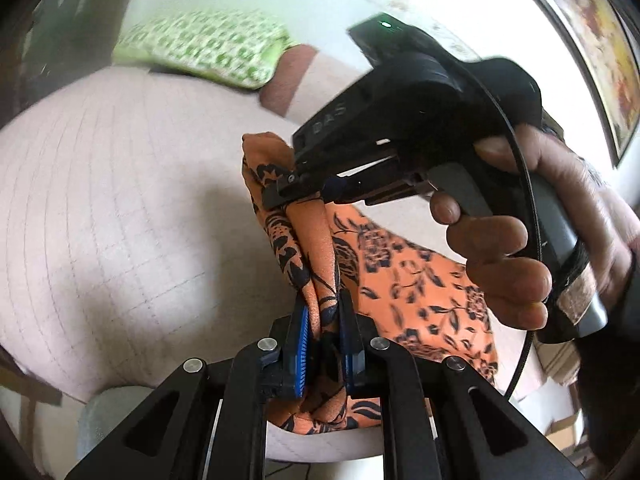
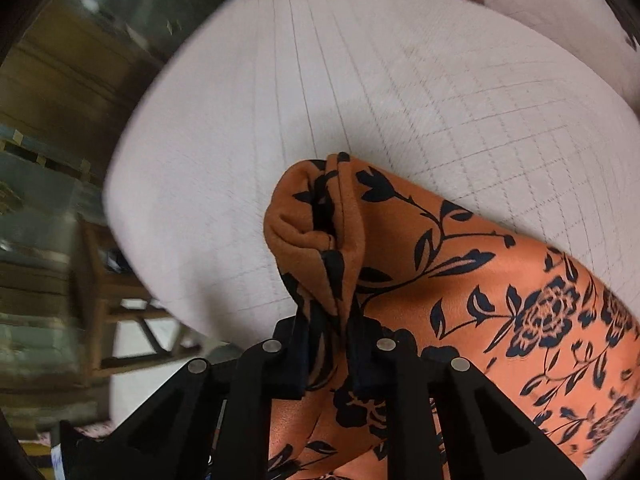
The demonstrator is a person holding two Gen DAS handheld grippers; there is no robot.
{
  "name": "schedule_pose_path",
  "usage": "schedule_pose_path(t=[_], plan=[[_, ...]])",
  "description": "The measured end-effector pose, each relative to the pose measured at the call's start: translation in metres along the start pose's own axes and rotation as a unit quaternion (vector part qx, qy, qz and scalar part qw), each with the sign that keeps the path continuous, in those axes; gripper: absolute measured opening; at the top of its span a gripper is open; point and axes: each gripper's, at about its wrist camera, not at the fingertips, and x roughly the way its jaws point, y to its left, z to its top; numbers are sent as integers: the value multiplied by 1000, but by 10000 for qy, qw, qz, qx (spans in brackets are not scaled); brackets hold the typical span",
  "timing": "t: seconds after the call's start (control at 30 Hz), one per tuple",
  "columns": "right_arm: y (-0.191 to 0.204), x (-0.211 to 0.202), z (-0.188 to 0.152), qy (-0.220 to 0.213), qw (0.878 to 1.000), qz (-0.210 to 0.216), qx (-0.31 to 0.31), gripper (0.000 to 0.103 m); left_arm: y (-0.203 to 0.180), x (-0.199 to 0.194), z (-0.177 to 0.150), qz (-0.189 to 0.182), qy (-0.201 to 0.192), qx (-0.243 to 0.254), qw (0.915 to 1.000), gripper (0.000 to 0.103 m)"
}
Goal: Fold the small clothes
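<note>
Blue pads of the left hand-held gripper (image 1: 323,332) sit closest to the lens, pressed together on a gathered ridge of the orange floral garment (image 1: 404,264), which rises between them and runs up to the right hand-held gripper (image 1: 298,190). That one, gripped by the person's right hand (image 1: 532,240), bites the same bunched edge a little farther along. From its own wrist view, the right hand-held gripper (image 2: 332,344) is likewise pinching cloth: a rolled, doubled-over lip of the fabric (image 2: 460,280) stands up beyond the fingertips.

Both pinches lie near each other on one edge, so the garment hangs from that edge, and its free part drapes down and away to the right. Holding it this way seems meant to let the weight of the cloth pull it flat before it is laid down for a fold; I judge the fold itself not yet made.

Below it spreads a pale quilted bed cover (image 1: 120,200) with a stitched grid, a broad flat place to lay it. At its far end rests a green patterned pillow (image 1: 208,48), well apart from the garment. A framed picture (image 1: 592,40) hangs on the wall to the right.
</note>
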Motion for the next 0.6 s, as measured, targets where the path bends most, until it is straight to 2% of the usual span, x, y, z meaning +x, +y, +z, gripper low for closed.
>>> schedule_pose_path(t=[0.1, 0.23, 0.6], plan=[[-22, -39, -21, -513, 9970, 530, 220, 14, -27, -12, 0, 0, -9, 310, 9995, 11], [-50, -83, -53, -1110, 9883, 974, 391, 14, -70, -26, -1, 111, -25, 830, 9965, 11], [-162, -177, -124, -2065, 9634, 1396, 985, 14, -180, -32, -8, 137, 269, 1990, 9795, 11]])
